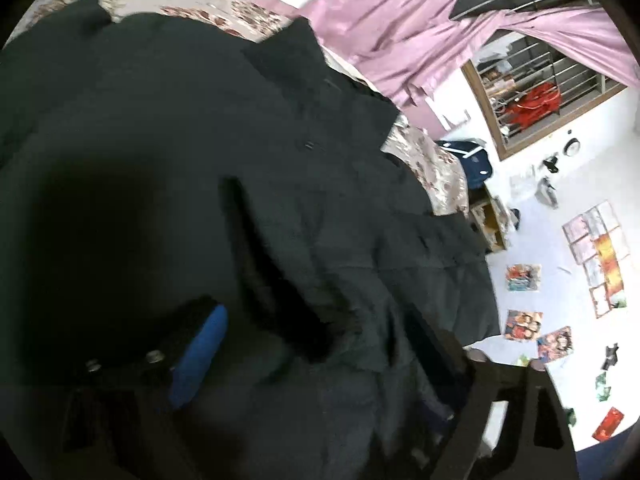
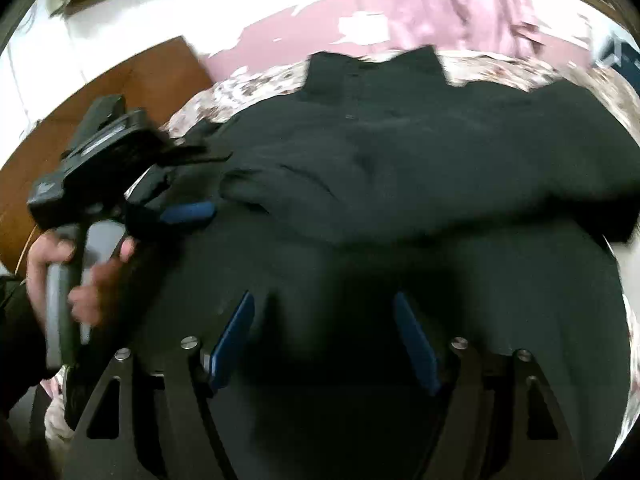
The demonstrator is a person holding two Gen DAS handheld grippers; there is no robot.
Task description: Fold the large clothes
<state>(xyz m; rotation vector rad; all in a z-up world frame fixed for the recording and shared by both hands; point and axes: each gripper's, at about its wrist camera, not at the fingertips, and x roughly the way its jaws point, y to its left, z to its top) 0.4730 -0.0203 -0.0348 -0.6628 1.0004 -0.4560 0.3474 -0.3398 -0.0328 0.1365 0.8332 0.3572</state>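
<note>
Right claw (image 2: 324, 340) gaping just above dark coat (image 2: 400, 160); left claw (image 2: 192, 184) parted, at coat's edge.

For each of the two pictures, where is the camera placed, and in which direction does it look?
Left wrist view: on the left gripper, looking down over the dark coat toward the poster wall.
Right wrist view: on the right gripper, open, facing the coat's collar; the person's left hand shows.
Shared: coat, floral bedcover, pink curtain.

Dim, motion-blurred; daylight from the window (image 1: 548, 92), black garment (image 2: 400, 184) near it perhaps underexposed, fisheye bending edges.
</note>
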